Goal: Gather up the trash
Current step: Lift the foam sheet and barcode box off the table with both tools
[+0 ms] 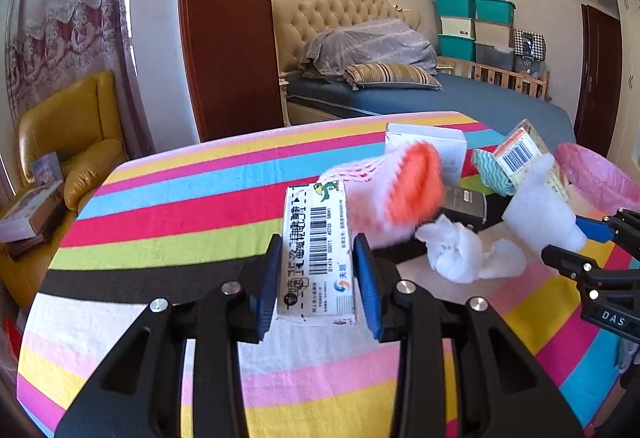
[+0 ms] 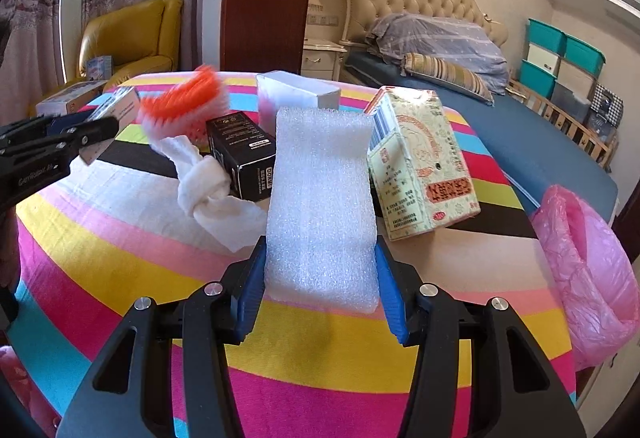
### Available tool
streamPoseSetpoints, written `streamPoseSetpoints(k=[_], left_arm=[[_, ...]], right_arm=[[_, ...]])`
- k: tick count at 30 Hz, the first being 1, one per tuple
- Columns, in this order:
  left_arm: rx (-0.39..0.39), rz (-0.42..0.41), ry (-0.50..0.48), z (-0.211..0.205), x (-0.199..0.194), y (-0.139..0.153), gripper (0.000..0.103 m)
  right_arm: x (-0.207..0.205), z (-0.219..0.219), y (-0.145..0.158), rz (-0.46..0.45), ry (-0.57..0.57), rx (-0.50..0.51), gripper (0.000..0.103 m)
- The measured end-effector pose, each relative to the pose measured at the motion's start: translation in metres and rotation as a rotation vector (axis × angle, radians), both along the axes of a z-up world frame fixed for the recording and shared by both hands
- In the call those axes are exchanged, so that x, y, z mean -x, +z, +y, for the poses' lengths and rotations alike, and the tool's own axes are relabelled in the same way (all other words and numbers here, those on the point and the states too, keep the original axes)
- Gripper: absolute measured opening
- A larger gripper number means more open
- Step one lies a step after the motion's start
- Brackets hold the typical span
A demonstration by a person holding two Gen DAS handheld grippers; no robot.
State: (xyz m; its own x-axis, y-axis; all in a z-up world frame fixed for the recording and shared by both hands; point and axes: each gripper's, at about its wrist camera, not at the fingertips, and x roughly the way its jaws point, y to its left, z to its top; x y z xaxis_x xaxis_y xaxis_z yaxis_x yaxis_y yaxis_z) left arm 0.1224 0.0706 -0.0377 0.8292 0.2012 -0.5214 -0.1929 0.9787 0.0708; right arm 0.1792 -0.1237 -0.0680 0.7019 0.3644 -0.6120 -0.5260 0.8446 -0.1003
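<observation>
Left claw [image 1: 316, 278] pinches a small barcoded box [image 1: 316, 254], right claw [image 2: 320, 278] squeezes a foam sheet [image 2: 320, 205]; both lifted, likely for the pink-lined bin [image 2: 588, 278].

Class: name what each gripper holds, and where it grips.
Left gripper: small barcoded box, by its long sides. Right gripper: white foam piece, by its side edges.
</observation>
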Motion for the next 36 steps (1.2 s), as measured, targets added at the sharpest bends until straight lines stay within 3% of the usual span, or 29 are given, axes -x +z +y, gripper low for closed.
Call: streamPoseSetpoints(k=[15, 36], left_arm=[[0.0, -0.047, -0.033, -0.012, 0.058, 0.016, 0.035], [-0.02, -0.067, -0.138, -0.052, 0.07, 0.02, 0.035]], right_arm=[[0.048, -0.011, 0.035, -0.066, 0.042, -0.062, 0.049], [0.064, -0.037, 0.045, -0.095, 0.019, -0.13, 0.049]])
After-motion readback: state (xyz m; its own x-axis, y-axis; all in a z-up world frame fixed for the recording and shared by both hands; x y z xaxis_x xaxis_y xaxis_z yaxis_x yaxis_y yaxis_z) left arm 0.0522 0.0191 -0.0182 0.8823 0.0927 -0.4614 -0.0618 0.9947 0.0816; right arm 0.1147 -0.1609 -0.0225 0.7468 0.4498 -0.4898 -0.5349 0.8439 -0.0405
